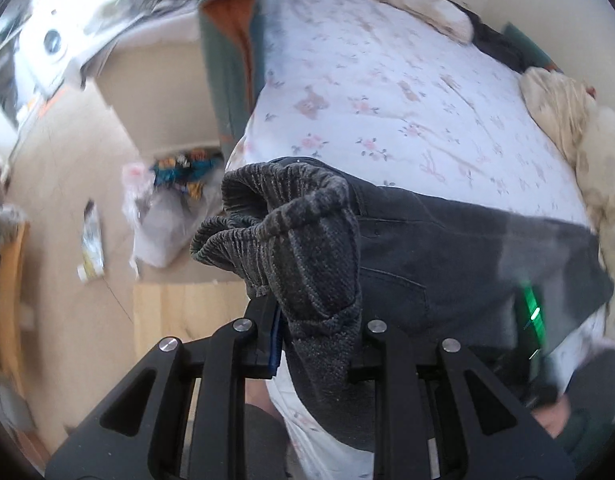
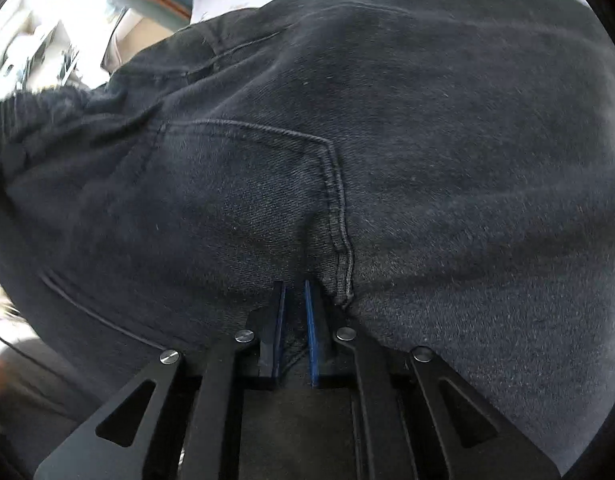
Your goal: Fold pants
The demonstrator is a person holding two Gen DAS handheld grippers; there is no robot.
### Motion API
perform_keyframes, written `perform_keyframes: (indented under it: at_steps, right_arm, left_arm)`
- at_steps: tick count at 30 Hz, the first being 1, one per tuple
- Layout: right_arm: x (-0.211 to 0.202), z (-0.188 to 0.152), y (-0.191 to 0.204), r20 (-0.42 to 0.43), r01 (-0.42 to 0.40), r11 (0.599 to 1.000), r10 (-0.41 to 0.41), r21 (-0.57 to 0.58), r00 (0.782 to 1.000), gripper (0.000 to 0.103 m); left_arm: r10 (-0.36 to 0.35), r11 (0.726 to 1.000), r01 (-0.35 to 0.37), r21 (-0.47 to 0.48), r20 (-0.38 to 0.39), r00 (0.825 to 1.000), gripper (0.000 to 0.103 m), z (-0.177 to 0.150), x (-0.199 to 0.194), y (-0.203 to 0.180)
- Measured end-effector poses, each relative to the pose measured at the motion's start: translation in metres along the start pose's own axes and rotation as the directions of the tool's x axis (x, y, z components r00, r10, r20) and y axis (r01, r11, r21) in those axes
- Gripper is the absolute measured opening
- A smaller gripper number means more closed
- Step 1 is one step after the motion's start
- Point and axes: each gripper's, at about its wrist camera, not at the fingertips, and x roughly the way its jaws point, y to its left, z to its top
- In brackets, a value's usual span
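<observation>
Left tongs (image 1: 313, 320): pinching the ribbed elastic waistband (image 1: 275, 208) of the pants (image 1: 447, 248); bunched cloth fills the gap between the fingers and covers the right one.
Right tongs (image 2: 294, 320): pressed onto a fold of dark denim just beside the back pocket seam (image 2: 339, 216); blue pads (image 2: 311, 332) show a narrow gap with cloth in it.
Pants: dark grey, waistband end lifted at the left tongs, the rest lying across the near part of the bed (image 1: 387, 80); they fill nearly all of the right wrist view.
Bed: white floral sheet; cream bedding (image 1: 563, 120) heaped at its right edge.
Floor (image 1: 67, 184): beige, left of the bed; a white plastic bag (image 1: 159, 232) with colourful contents stands there.
Green light (image 1: 533, 312): blurred, at the right over the pants.
</observation>
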Motion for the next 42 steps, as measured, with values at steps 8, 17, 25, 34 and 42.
perform_keyframes:
  at_steps: [8,17,25,34,42]
  right_arm:
    - [-0.034,0.068,-0.004,0.167,-0.015,0.998,0.006,0.056,0.986,0.015]
    - [-0.013,0.065,-0.007,0.132,0.054,0.998,-0.056,0.019,0.990,0.016]
    - [-0.116,0.013,-0.061,0.249,0.112,0.993,-0.115,0.027,0.962,0.022]
    - [-0.215,-0.023,-0.133,0.394,0.066,0.977,-0.144,0.204,0.908,0.060]
    - [-0.275,-0.023,-0.156,0.546,0.021,0.969,-0.156,0.246,0.823,0.060]
  left_arm:
    - [-0.020,1.000,0.020,0.010,0.020,1.000,0.018,0.006,-0.003,-0.014]
    - [0.002,0.997,-0.005,0.082,0.040,0.999,0.018,0.015,-0.002,-0.042]
    - [0.051,0.991,-0.058,0.119,0.057,0.997,0.018,0.017,0.002,-0.049]
    - [0.154,0.964,-0.180,0.193,0.146,0.977,0.018,0.009,-0.013,-0.093]
    - [0.207,0.900,-0.281,0.334,0.238,0.949,0.018,-0.010,-0.021,-0.218]
